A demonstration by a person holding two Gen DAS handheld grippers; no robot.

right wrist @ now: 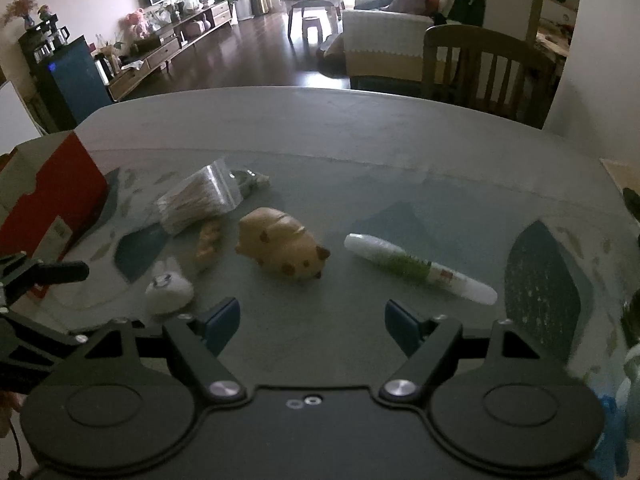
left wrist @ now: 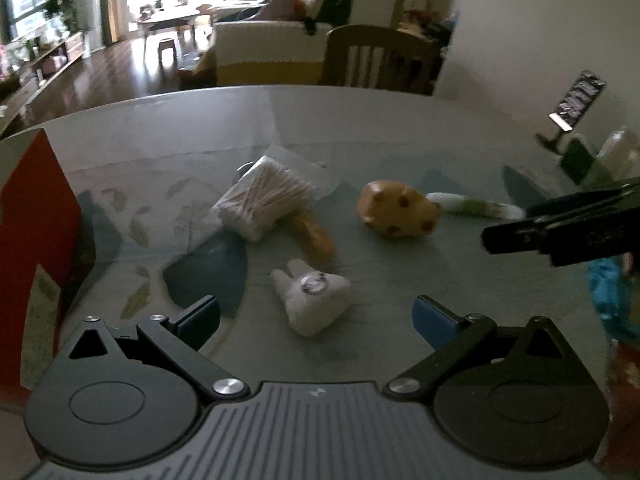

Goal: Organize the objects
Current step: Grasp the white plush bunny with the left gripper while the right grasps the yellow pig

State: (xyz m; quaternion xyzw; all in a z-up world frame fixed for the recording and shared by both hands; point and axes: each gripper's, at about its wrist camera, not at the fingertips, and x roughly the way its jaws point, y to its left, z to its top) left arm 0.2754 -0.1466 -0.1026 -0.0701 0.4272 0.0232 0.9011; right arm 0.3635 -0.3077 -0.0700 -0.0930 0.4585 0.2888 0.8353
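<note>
Toys: 1 tooth plush (left wrist: pixel 312 296), 1 hamster (right wrist: pixel 286 250) | tube (right wrist: pixel 420 268): 1 | left gripper (left wrist: pixel 316 320), right gripper (right wrist: pixel 312 322): both spread, empty

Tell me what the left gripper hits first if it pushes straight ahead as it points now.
Most likely the white tooth-shaped plush, lying just ahead between the open left gripper fingers; depth is uncertain, so it might pass over it.

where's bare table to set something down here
Free: the far table strip toward the chair, and the near patch right of the green-and-white tube. Crowded: the left-centre cluster of cotton swab bag, spotted toy and white plush by the red box.
</note>
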